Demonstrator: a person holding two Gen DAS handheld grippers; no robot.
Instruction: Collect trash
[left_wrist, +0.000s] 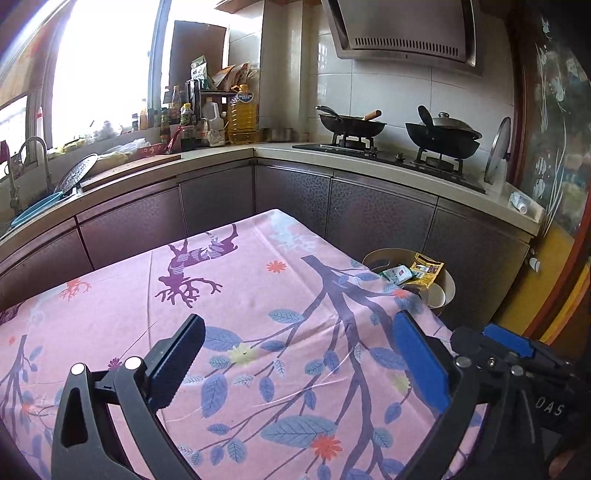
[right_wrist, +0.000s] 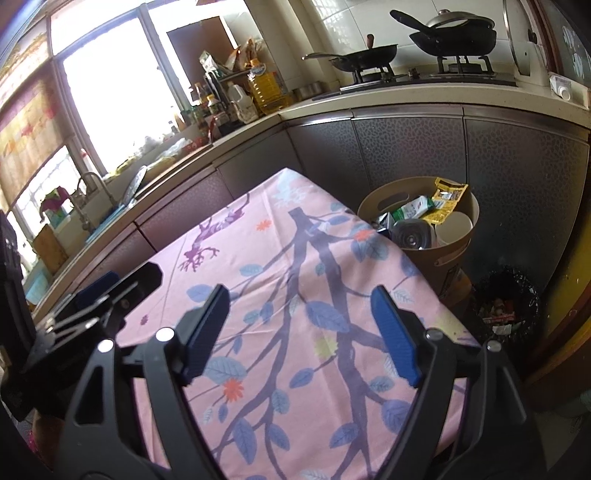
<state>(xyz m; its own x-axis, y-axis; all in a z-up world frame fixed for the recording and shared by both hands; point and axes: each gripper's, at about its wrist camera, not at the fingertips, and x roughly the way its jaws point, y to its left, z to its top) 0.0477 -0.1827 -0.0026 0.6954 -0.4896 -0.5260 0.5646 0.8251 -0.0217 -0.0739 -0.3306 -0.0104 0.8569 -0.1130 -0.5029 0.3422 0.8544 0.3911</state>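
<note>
1. Left gripper (left_wrist: 295, 365): jaws standing wide apart and gripping nothing, hovering over the cloth (left_wrist: 258, 295) of the table.
2. Right gripper (right_wrist: 301, 332): jaws likewise apart and empty, hanging over the same cloth; in its view the left gripper is showing at the left edge.
3. Trash: no loose pieces are lying on the visible cloth. The pieces in view are sitting in the bin (right_wrist: 458, 236) beyond the table's far right corner: a yellow packet (right_wrist: 445, 201), a green-and-white carton (right_wrist: 413, 208), a can end (right_wrist: 412, 234) and a paper cup (right_wrist: 456, 225).
4. Handling, as a judgement: packet and carton are looking light, thin and easily crushed; a flat pinch across an edge would be suiting them. The can is looking stiffer and slicker, so gripping across its body would be safer.
5. A second, black-lined basket (right_wrist: 508, 306) is standing on the floor, just beside the bin.
</note>
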